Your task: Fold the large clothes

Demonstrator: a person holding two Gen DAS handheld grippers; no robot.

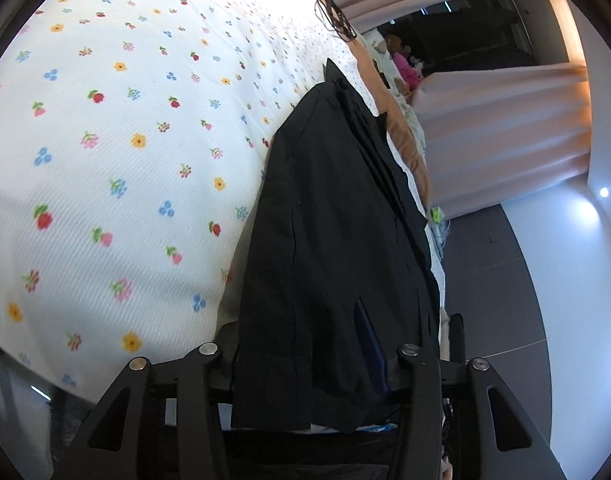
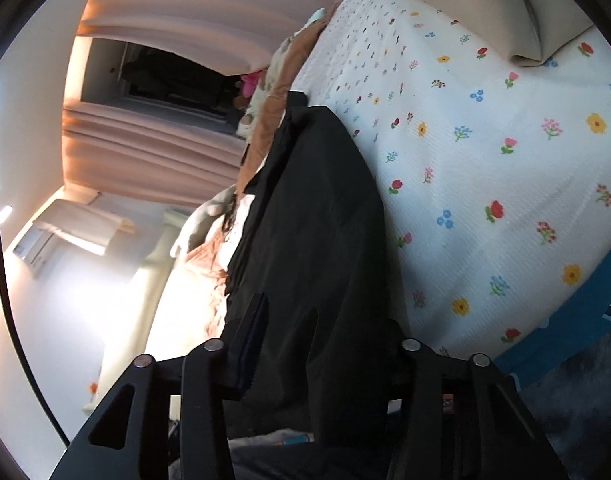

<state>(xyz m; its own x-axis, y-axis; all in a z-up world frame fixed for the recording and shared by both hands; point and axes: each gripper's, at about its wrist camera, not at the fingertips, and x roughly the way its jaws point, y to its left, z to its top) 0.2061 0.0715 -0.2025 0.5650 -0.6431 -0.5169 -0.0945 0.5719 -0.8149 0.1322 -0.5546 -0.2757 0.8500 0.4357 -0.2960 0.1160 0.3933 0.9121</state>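
Observation:
A black garment point(image 1: 333, 208) lies in a long folded ridge along the edge of a bed covered by a white flowered sheet point(image 1: 125, 140). Its near end drapes over and between the fingers of my left gripper point(image 1: 301, 320). One blue-padded finger point(image 1: 371, 344) shows through a slit in the cloth; the other is hidden under it. In the right wrist view the same black garment point(image 2: 317, 208) runs into my right gripper point(image 2: 325, 316), with a blue-padded finger point(image 2: 253, 336) at its left side. Both pairs of jaws stand apart with fabric bunched in the gap.
An orange-brown blanket point(image 1: 405, 136) and soft toys point(image 1: 405, 68) lie past the garment at the bed's edge. Pink curtains point(image 1: 505, 120) hang beyond, over a grey floor point(image 1: 497, 280). A beige cloth point(image 2: 485, 8) rests on the flowered sheet point(image 2: 485, 160), and a blue cover point(image 2: 565, 320) borders it.

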